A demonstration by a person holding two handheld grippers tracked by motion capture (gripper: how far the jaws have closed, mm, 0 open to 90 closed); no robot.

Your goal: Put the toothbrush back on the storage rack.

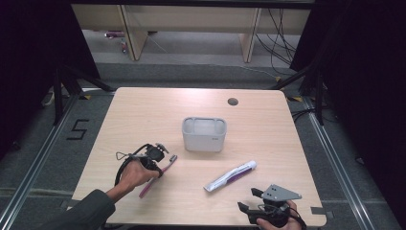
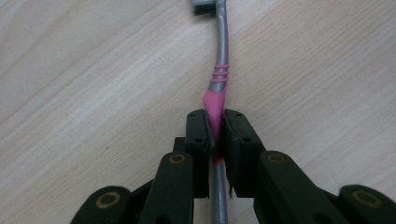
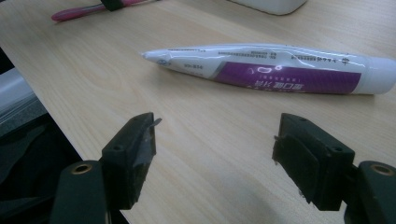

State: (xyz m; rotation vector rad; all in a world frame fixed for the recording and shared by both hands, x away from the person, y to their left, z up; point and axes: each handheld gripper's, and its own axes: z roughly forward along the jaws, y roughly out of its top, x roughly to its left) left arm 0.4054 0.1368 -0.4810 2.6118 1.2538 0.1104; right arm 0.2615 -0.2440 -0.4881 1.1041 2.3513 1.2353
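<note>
Toothbrush [image 1: 160,175] lies diagonally, head toward the holder [image 1: 204,134].

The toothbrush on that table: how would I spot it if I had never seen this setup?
Start at the grey holder in the middle of the table, then look toward the near left corner. There the toothbrush lies flat, its handle clamped in the left gripper. It is thin and pink with a grey neck, unlike the fatter white and purple tube to its right.
</note>
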